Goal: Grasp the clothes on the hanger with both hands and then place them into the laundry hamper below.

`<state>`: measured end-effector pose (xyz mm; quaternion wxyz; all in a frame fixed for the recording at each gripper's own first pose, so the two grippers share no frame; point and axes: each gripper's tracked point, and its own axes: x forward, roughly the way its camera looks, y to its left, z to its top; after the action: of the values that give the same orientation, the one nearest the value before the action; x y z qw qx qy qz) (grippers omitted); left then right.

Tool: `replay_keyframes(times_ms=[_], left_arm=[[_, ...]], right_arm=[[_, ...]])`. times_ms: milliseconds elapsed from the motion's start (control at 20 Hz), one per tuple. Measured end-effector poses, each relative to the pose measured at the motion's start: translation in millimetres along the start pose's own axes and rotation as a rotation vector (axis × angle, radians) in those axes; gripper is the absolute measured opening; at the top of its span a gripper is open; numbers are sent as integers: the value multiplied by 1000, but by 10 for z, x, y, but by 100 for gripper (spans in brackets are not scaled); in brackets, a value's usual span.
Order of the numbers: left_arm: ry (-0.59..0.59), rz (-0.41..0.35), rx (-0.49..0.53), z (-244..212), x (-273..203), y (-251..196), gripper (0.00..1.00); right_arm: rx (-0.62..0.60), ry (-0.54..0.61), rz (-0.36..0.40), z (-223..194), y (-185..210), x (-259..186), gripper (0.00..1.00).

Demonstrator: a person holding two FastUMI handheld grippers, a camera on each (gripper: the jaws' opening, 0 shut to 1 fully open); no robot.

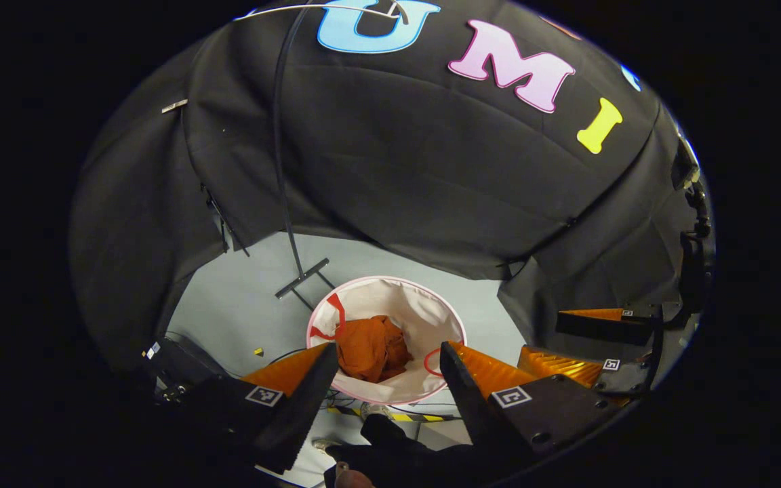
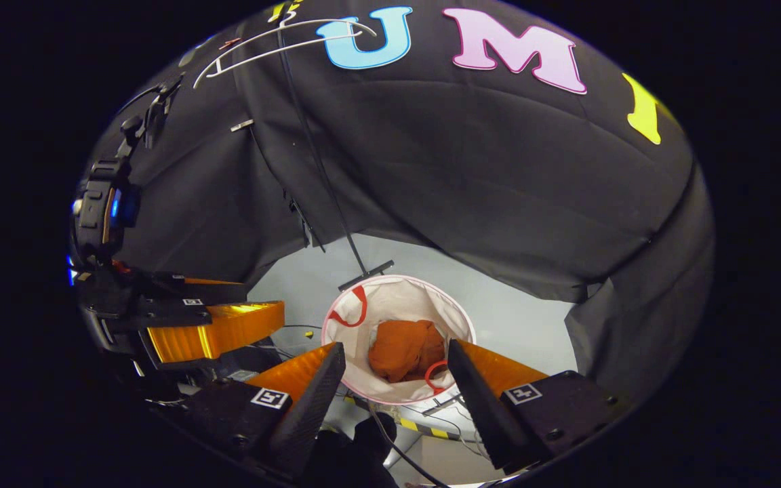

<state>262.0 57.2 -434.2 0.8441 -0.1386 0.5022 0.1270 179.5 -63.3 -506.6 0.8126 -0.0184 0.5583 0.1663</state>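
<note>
crumpled orange garment [image 1: 370,349] lying inside the round white fabric hamper [image 1: 424,308], below and ahead of both claws; left claw [image 1: 387,369] and right claw [image 2: 396,369] spread wide, empty.

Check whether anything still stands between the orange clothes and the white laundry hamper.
Nothing visible does: the crumpled orange clothes already lie inside the round white fabric hamper. Left gripper and right gripper are both open above it, holding nothing.
</note>
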Motion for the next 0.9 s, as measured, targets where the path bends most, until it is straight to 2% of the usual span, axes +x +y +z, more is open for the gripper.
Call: replay_keyframes(times_ms=[100,200,450,900], left_arm=[[-34,-33,23,-14,-195,-4,92],[-66,-60,51,-51,-427,15,96],[-158,-133,127,-133,-1118,69,95],[-503,-190,232,61,-2728,301,95]], right_arm=[[2,-22,-19,-20,116,-143,99],[2,-49,-29,-54,293,-321,99],[42,-171,-50,-36,740,-868,99],[122,-528,-164,143,1241,-2436,98]])
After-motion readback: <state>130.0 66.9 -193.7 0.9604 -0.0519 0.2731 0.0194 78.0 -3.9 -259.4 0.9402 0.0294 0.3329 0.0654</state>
